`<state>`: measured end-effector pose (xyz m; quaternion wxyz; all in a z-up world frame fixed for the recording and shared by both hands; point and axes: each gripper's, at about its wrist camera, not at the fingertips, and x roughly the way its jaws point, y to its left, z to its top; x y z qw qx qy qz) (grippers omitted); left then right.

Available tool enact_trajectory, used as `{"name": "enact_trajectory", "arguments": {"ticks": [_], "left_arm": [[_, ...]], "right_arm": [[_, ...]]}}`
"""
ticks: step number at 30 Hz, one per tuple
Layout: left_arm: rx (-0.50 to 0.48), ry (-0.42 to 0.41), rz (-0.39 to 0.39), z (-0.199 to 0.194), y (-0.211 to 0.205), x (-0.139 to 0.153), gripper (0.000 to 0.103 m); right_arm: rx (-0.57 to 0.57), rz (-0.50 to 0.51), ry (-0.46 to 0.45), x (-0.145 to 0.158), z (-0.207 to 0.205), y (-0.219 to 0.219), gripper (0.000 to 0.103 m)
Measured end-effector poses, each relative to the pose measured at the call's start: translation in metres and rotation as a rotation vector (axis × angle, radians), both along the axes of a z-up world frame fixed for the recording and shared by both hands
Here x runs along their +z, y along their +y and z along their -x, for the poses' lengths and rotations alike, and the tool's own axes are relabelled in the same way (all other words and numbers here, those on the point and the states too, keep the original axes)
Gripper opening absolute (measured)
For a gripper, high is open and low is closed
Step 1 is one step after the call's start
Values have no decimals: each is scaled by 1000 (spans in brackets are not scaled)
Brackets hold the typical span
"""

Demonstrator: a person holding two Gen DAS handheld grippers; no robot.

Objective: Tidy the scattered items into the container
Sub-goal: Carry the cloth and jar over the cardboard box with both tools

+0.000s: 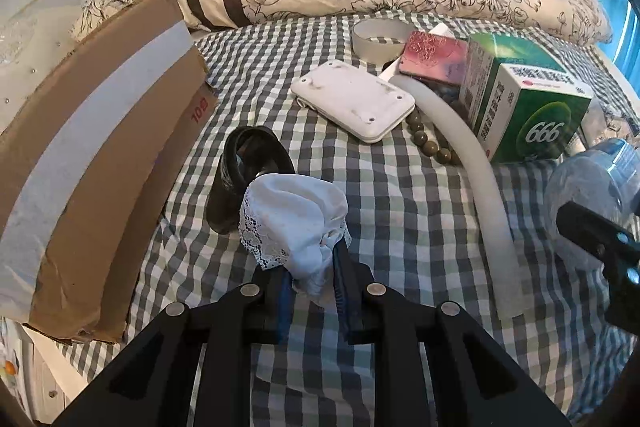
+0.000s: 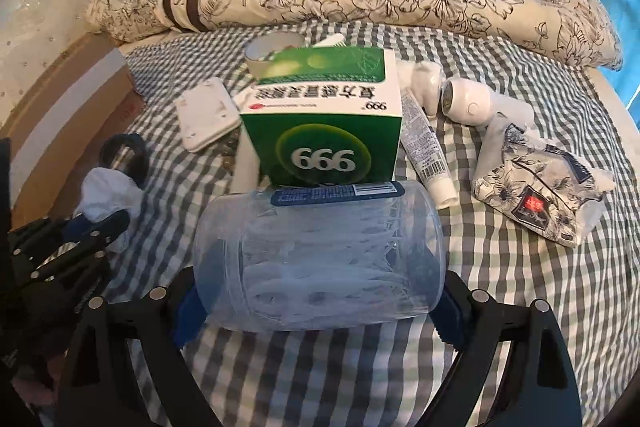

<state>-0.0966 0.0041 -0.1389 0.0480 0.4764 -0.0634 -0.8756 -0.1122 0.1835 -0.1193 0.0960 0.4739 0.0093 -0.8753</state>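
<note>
My left gripper [image 1: 310,279] pinches a white lace cloth [image 1: 294,223]; my right gripper [image 2: 316,303] clamps a clear plastic jar [image 2: 320,259]. Both are mid-carry, I judge; next comes a swing to the cardboard box [image 1: 100,131] at the bed's left edge

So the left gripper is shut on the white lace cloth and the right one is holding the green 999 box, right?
Not quite. The right gripper holds the clear plastic jar, as the right wrist view shows; the green 999 box stands on the bed behind it. The left gripper is shut on the white lace cloth.
</note>
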Motion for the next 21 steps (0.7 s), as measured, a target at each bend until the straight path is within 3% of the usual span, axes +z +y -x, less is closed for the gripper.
{"name": "enact_trajectory", "arguments": {"ticks": [21], "left_arm": [[-27,184,-43,-52,-6,99,19]], "right_arm": [[-24,-26,160,86,-79,-21,90]]}}
